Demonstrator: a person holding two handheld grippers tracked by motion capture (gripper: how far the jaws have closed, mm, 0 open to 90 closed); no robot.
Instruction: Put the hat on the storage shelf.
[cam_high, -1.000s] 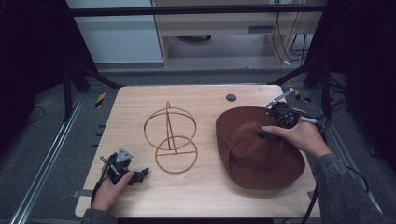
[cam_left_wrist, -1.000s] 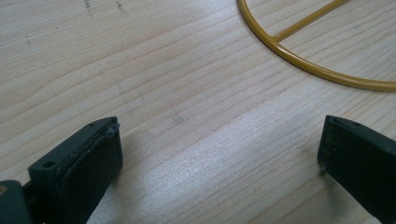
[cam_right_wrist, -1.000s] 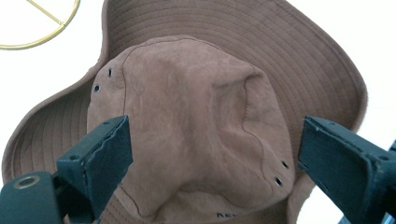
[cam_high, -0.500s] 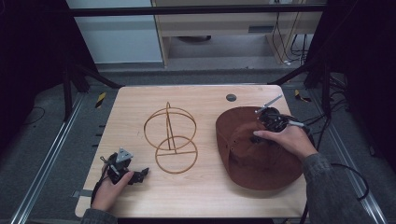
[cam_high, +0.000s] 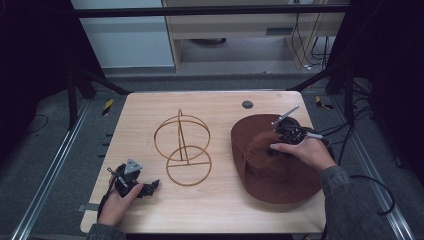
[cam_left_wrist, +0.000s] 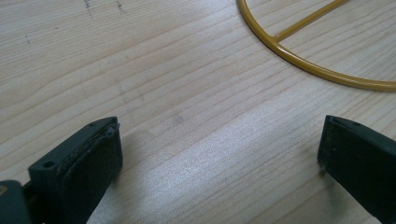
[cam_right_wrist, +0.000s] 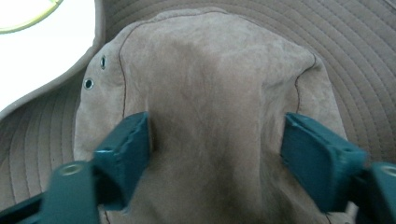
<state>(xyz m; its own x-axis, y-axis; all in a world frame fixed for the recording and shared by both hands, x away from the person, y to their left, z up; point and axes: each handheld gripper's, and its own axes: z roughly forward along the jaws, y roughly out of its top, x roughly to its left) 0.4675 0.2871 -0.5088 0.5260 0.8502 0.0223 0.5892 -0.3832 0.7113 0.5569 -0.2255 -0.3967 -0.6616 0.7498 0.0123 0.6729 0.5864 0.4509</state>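
Your right gripper (cam_right_wrist: 217, 144) sits over the crown of the hat (cam_high: 272, 167) at the frame's right, jaws spread to either side of the crown (seemingly touching the suede, not squeezing it). Your left gripper (cam_high: 149, 187) rests wide open at lower left on the table (cam_high: 225, 210), near the wire stand (cam_high: 182, 148).

On the table (cam_high: 220, 210), the wire stand (cam_high: 182, 148) lies left of the hat (cam_high: 272, 165).

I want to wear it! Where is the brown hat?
In the high view, the brown hat lies on the table's right side, beside the gold wire stand, under the right gripper.
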